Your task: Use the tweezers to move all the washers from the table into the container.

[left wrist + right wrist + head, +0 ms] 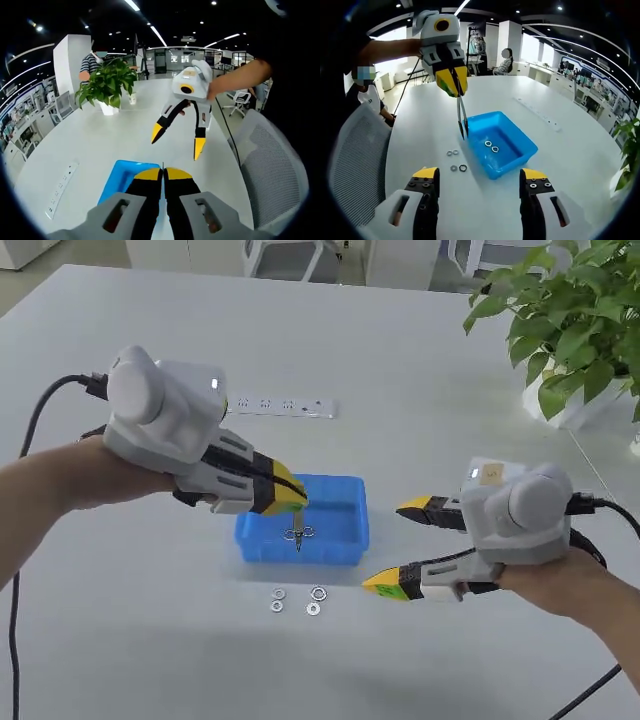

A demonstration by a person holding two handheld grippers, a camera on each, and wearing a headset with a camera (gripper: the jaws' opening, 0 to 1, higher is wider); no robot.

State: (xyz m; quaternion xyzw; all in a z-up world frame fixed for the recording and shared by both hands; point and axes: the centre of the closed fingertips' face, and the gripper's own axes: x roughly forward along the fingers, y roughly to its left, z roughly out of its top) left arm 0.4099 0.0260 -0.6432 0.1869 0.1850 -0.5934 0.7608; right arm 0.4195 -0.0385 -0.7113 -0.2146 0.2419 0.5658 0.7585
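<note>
While left hand-held gripper [288,493] tight on tweezers [463,131], right hand-held gripper [385,545] wide over white office table [420,390]

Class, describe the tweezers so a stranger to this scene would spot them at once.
On the white table sits a blue container. Above it, the left claw pinches the tweezers, which hang points-down. They are the one thin metal tool; the washers nearby are small rings.

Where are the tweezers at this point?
In the right gripper view, the tweezers hang tips down from the left gripper's shut tongs, above the blue container's edge nearest the loose washers.
</note>
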